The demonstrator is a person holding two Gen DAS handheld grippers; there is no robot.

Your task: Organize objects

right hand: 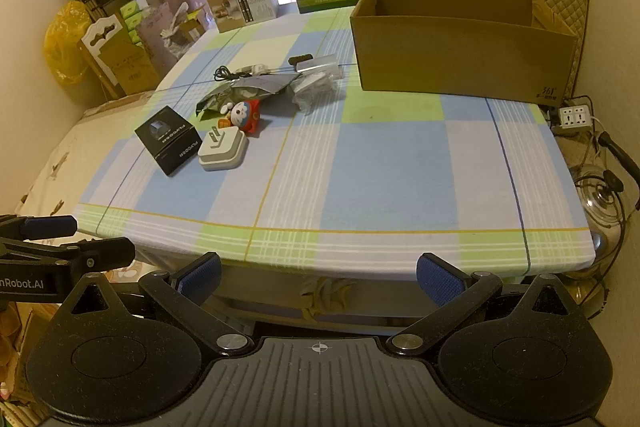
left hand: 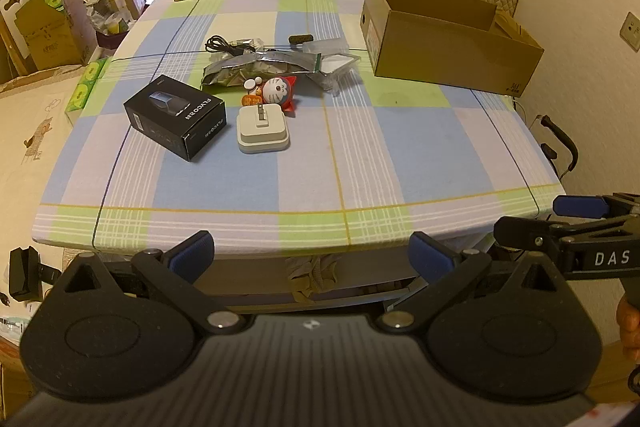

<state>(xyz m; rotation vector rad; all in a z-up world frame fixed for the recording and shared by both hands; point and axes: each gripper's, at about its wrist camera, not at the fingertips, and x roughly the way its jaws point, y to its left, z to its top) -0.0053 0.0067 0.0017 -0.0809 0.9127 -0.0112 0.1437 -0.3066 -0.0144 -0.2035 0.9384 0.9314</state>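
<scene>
Left wrist view: both grippers held off the near table edge, jaws wide apart, nothing gripped.

Left gripper (left hand: 311, 254) and right gripper (right hand: 318, 277) empty; loose items cluster mid-table, open brown cardboard box (left hand: 448, 39) well apart. Risk: black glossy carton (left hand: 175, 116), white plug adapter (left hand: 263, 131) and round-headed toy figurine (left hand: 278, 91) crowd together; a grab may knock neighbours.

Left gripper (left hand: 311, 254): jaws spread wide, blue-padded fingers (left hand: 192, 255) level and empty, pointing toward the far side. Right gripper (right hand: 318, 277): jaws likewise spread wide and empty, held level just to the right of the left one, the two side by side and apart. Part of a hand (left hand: 629, 327) shows at the right gripper's handle.
</scene>
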